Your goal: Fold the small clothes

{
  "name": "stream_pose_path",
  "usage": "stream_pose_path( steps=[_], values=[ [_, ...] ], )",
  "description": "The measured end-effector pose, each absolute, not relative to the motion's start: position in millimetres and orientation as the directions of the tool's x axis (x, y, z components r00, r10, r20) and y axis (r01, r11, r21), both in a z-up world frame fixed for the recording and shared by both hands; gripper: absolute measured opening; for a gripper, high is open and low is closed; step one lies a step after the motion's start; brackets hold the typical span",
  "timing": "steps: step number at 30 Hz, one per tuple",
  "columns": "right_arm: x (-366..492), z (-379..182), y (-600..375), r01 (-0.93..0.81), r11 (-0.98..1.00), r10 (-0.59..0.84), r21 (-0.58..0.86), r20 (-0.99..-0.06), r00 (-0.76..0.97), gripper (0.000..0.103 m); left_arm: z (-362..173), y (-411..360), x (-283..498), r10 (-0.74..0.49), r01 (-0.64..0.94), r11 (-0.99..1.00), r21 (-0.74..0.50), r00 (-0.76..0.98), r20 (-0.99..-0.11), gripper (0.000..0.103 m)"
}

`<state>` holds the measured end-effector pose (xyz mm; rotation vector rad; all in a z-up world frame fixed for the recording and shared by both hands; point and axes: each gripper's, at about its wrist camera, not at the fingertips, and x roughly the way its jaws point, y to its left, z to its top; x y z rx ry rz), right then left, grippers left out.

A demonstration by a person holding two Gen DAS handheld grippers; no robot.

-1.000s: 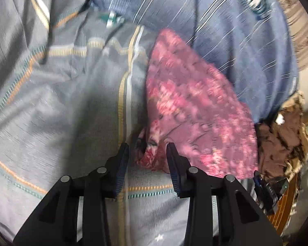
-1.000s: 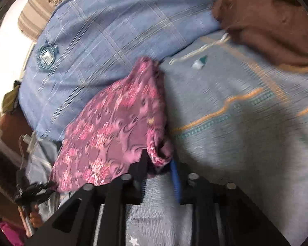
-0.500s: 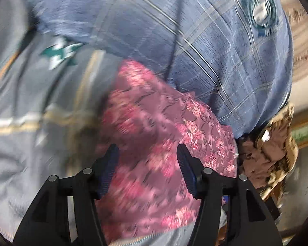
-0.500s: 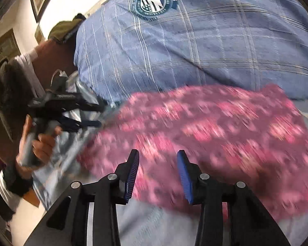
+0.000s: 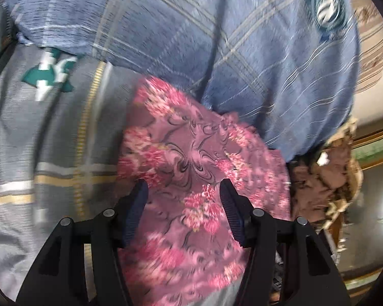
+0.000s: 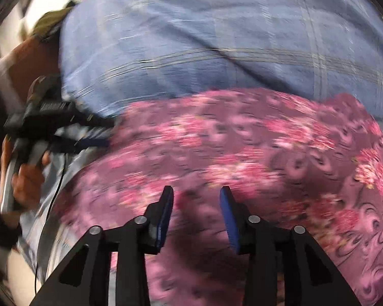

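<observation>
left wrist: looks steeply down along its tool (image 5: 183,191), close over the pink cloth (image 5: 199,158) | right wrist: same, close | shared: pink cloth, blue pillow (image 6: 217,38) at 12 o'clock

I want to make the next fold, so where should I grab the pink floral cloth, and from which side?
Probably by a free edge, not the flat middle. The pink floral cloth lies spread on the grey striped sheet, its far side against the blue checked pillow. The left gripper and right gripper hover open over it; come in low from the sheet side.
</observation>
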<state>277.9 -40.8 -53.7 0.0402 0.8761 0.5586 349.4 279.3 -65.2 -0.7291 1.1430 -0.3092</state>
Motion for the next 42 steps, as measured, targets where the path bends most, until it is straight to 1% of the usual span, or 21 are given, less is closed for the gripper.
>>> stream_pose_path(
  steps=[1, 3, 4, 10, 14, 16, 17, 18, 19, 21, 23, 28, 33, 34, 36, 37, 38, 39, 40, 41, 42],
  values=[
    [267, -51, -31, -0.481, 0.839, 0.500, 0.254, -0.708, 0.499, 0.046, -63, 290, 345, -0.559, -0.147, 0.735, -0.661, 0.419, -0.715, 0.057],
    [252, -50, -16, -0.536, 0.807, 0.531, 0.247, -0.700, 0.477, 0.058, -60, 305, 339, -0.539, -0.172, 0.737, -0.654, 0.436, -0.721, 0.057],
    [241, -49, -1, -0.586, 0.780, 0.540, 0.217, -0.708, 0.456, 0.061, -61, 312, 337, -0.536, -0.186, 0.731, -0.656, 0.439, -0.721, 0.057],
    [189, -58, 92, -0.792, 0.611, 0.539, 0.009, -0.737, 0.408, 0.066, -61, 324, 329, -0.548, -0.210, 0.701, -0.681, 0.452, -0.704, 0.057],
    [172, -71, 132, -0.808, 0.574, 0.477, -0.130, -0.749, 0.459, 0.066, -60, 317, 329, -0.547, -0.201, 0.714, -0.670, 0.437, -0.714, 0.057],
    [174, -79, 148, -0.802, 0.568, 0.440, -0.184, -0.756, 0.485, 0.062, -60, 316, 328, -0.555, -0.201, 0.707, -0.678, 0.438, -0.707, 0.057],
    [174, -80, 148, -0.801, 0.564, 0.434, -0.204, -0.751, 0.497, 0.048, -59, 317, 328, -0.556, -0.201, 0.704, -0.681, 0.440, -0.705, 0.057],
    [175, -81, 149, -0.799, 0.559, 0.432, -0.222, -0.744, 0.509, 0.013, -59, 318, 328, -0.558, -0.202, 0.701, -0.684, 0.441, -0.703, 0.057],
    [180, -80, 146, -0.794, 0.567, 0.436, -0.218, -0.738, 0.515, 0.007, -59, 319, 328, -0.562, -0.203, 0.697, -0.687, 0.441, -0.700, 0.057],
    [188, -70, 131, -0.778, 0.611, 0.484, -0.146, -0.709, 0.513, 0.007, -60, 321, 328, -0.575, -0.202, 0.686, -0.699, 0.438, -0.691, 0.058],
    [193, -57, 115, -0.753, 0.650, 0.517, -0.096, -0.671, 0.531, 0.006, -63, 321, 329, -0.596, -0.193, 0.670, -0.717, 0.435, -0.675, 0.066],
    [203, -40, 88, -0.723, 0.691, 0.562, -0.004, -0.626, 0.541, 0.006, -87, 307, 339, -0.677, -0.210, 0.593, -0.777, 0.393, -0.623, 0.066],
    [208, -39, 80, -0.717, 0.696, 0.578, 0.034, -0.618, 0.532, 0.006, -97, 273, 350, -0.729, -0.169, 0.573, -0.802, 0.343, -0.593, 0.066],
    [210, -41, 79, -0.715, 0.698, 0.581, 0.045, -0.620, 0.528, 0.006, -95, 265, 351, -0.718, -0.148, 0.591, -0.793, 0.353, -0.600, 0.064],
    [215, -44, 72, -0.697, 0.712, 0.581, 0.081, -0.624, 0.522, 0.010, -88, 255, 351, -0.697, -0.106, 0.628, -0.771, 0.365, -0.617, 0.029],
    [216, -45, 66, -0.689, 0.716, 0.586, 0.109, -0.631, 0.509, 0.013, -85, 248, 351, -0.688, -0.088, 0.649, -0.756, 0.356, -0.632, 0.004],
    [217, -47, 59, -0.680, 0.722, 0.587, 0.131, -0.635, 0.502, 0.013, -84, 244, 351, -0.686, -0.082, 0.656, -0.750, 0.350, -0.638, 0.002],
    [220, -48, 51, -0.667, 0.731, 0.584, 0.146, -0.639, 0.500, 0.025, -81, 242, 351, -0.669, -0.081, 0.674, -0.735, 0.357, -0.652, 0.002],
    [222, -50, 37, -0.644, 0.750, 0.571, 0.150, -0.639, 0.516, 0.033, -77, 241, 351, -0.652, -0.073, 0.691, -0.719, 0.368, -0.663, 0.002],
    [223, -50, 25, -0.623, 0.770, 0.555, 0.141, -0.631, 0.542, 0.046, -74, 240, 351, -0.647, -0.067, 0.695, -0.715, 0.374, -0.664, 0.002],
    [226, -50, 10, -0.592, 0.795, 0.531, 0.129, -0.619, 0.578, 0.049, -71, 240, 350, -0.649, -0.063, 0.692, -0.719, 0.381, -0.658, 0.002]
  ],
)
